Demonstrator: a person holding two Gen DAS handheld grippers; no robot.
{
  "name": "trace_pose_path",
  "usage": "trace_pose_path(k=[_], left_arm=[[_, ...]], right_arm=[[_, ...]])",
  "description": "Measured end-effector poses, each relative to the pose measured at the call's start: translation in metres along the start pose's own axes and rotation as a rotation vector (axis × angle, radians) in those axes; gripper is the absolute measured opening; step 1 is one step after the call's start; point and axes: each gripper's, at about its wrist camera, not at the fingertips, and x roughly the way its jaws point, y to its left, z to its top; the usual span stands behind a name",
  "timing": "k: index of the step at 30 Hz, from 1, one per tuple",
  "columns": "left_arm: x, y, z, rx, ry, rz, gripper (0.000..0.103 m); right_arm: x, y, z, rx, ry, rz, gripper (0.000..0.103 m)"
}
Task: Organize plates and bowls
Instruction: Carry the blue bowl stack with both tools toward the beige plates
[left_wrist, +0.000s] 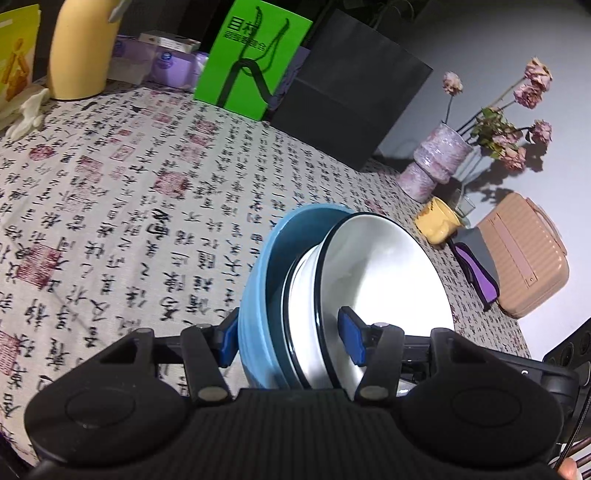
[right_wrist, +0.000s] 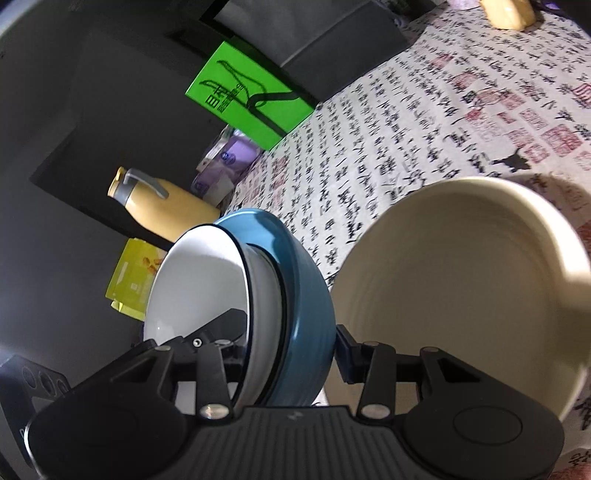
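Note:
A stack of nested bowls is held off the patterned tablecloth, tipped on edge. Its outer bowl is blue. White bowls with black rims sit inside it. My left gripper is shut on the stack's wall, one blue pad outside the blue bowl and one inside the white bowl. My right gripper clamps the same stack; its left finger is partly hidden behind the white bowl. A large cream bowl stands on the table just right of the stack.
Along the table's far side are a green paper bag, a black bag and a yellow jug. A vase of dried flowers, a yellow mug and a pink case stand at the right.

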Motion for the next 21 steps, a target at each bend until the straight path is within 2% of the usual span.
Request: trace_pose_path(k=[21], left_arm=[[0.035, -0.048, -0.017, 0.048, 0.069, -0.043, 0.054]], right_arm=[[-0.040, -0.056, 0.008, 0.084, -0.057, -0.029, 0.041]])
